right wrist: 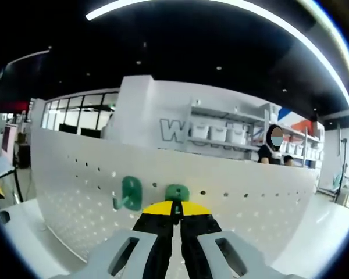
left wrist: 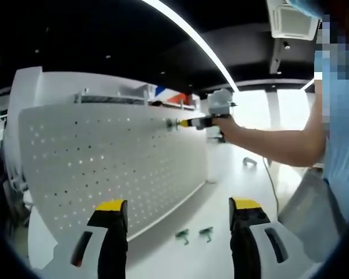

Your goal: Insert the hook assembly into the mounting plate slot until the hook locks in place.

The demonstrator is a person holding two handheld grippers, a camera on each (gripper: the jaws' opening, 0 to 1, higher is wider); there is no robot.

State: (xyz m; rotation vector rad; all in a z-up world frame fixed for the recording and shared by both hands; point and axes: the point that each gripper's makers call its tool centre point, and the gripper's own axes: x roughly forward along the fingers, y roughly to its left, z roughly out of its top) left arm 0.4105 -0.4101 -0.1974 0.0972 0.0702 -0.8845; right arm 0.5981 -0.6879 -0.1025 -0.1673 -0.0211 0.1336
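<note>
hook (right wrist: 177,193): green, pinched at the right gripper (right wrist: 175,207) tips and pressed to the board (right wrist: 250,203), likely seeking a hole.
right jaws: closed tight on the hook.
second hook (right wrist: 130,193): already hanging on the board, just beside.
left gripper (left wrist: 178,210): jaws wide apart, holding nothing, held back near the table (left wrist: 227,174).
spare hooks (left wrist: 193,235): two on the table, ready for later.
</note>
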